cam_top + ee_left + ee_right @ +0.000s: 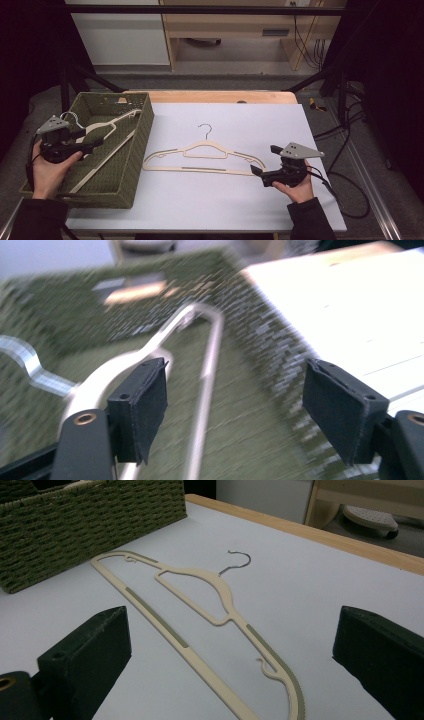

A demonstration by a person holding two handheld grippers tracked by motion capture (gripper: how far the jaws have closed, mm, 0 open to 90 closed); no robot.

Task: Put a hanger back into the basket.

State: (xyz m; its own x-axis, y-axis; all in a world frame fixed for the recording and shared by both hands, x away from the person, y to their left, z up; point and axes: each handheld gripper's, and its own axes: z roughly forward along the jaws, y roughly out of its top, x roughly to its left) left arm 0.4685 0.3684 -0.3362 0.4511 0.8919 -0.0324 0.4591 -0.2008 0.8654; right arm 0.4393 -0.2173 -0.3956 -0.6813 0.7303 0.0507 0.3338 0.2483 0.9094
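The left gripper point(87, 140) is hovering over the green woven basket point(142, 125), and its jaws are standing wide apart with nothing between them. A cream hanger point(107, 127) is lying slanted inside the basket, just under those jaws, so it looks like the hangers are being put away in there. It is leaning on the far wall, probably because it is too long to lie flat.

The right gripper point(262, 167) is sitting low on the white table point(225, 200) with its jaws open too, holding nothing. It is pointing at the second cream hanger point(202, 157), which is lying flat on the table just in front of it, near the basket. I think this hanger is going in next.

The left gripper view is coming out blurry, so the basket weave and the hanger's metal hook point(27, 365) are looking smeared. The near part of the basket hanger is hiding behind the hand and gripper in the high view.
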